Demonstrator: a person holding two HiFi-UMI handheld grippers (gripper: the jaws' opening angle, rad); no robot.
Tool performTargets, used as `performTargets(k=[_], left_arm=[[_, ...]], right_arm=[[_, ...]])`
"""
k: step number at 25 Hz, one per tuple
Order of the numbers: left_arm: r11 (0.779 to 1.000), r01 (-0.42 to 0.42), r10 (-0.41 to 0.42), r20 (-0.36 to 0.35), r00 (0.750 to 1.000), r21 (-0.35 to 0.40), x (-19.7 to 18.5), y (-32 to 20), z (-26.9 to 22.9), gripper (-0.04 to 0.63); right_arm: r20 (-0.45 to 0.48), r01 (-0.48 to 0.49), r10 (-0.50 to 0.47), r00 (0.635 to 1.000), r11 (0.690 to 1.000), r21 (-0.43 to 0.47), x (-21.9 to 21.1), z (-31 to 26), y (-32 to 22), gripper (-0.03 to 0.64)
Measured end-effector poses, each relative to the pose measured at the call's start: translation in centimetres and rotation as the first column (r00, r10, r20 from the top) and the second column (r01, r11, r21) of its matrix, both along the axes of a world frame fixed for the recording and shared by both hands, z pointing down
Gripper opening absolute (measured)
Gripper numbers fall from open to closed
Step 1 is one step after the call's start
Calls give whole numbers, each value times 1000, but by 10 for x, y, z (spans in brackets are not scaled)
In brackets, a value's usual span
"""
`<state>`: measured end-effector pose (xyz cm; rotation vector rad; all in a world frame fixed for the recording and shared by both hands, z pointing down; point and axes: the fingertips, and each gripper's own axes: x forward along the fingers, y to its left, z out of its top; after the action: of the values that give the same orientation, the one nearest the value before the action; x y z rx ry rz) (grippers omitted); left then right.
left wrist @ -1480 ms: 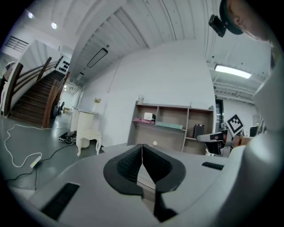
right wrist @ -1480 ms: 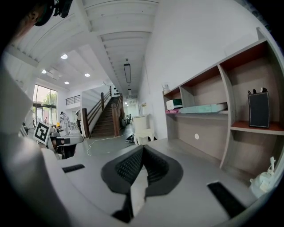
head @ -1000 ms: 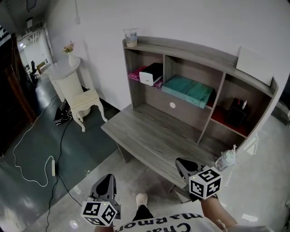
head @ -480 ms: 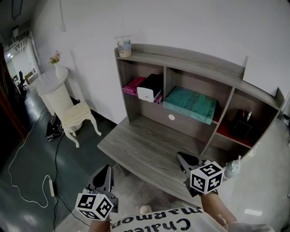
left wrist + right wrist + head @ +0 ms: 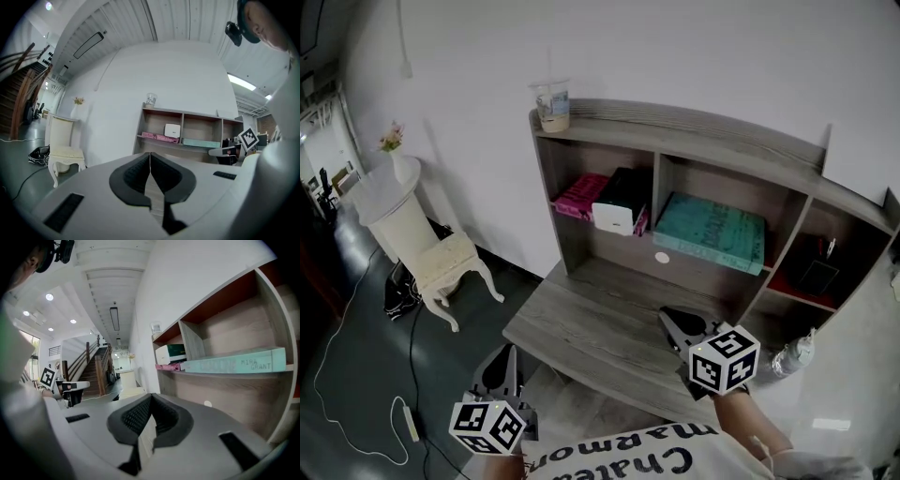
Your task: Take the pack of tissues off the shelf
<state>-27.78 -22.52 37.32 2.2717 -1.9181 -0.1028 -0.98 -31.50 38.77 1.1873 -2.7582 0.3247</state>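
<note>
The pack of tissues point(image 5: 619, 201) is a white and dark box lying on pink books point(image 5: 579, 195) in the left compartment of the wooden shelf point(image 5: 684, 127). It also shows in the left gripper view as the tissue pack point(image 5: 172, 131) and in the right gripper view as the tissue pack point(image 5: 169, 354). My left gripper point(image 5: 504, 361) hangs over the floor just short of the desk's point(image 5: 581, 328) front left edge, shut and empty. My right gripper point(image 5: 671, 319) hovers over the desk's right half, shut and empty, well short of the shelf. The pack's far end is hidden inside the compartment.
A plastic cup point(image 5: 551, 105) stands on the shelf top. A teal book point(image 5: 712, 232) fills the middle compartment, a black pen holder point(image 5: 817, 274) the right one. A water bottle point(image 5: 794, 354) stands at the desk's right. A white chair point(image 5: 445, 272) and round table point(image 5: 389, 183) are left.
Both grippers have moved forward toward the desk and shelf and risen a little. The shelf now sits nearer and more central in the head view. Both stay shut.
</note>
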Motion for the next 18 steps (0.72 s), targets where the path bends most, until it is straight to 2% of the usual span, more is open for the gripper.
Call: performTargets(k=[4,9,15,18], left_arm=[[1000,-24,24,-4,1000,-9,-12,-15,5,18],[999,-29,29,2,1000,-30,-27,-26,17,18],[999,-9,7,-27,1000,-50,-42,-28,32,18],[998,8,-11,-37,999,-67,-49,-25,40,18]], right_arm=[[-36,1,0,999,1000,15,-17,-4,-16,11],[-75,-23,31,997,994,103,-25,-28,-44,11],[11,-20,19,1000,989,145,-32,-70,-77,11],[-69,-19,35,997,976,215,-38,-85,-91,11]])
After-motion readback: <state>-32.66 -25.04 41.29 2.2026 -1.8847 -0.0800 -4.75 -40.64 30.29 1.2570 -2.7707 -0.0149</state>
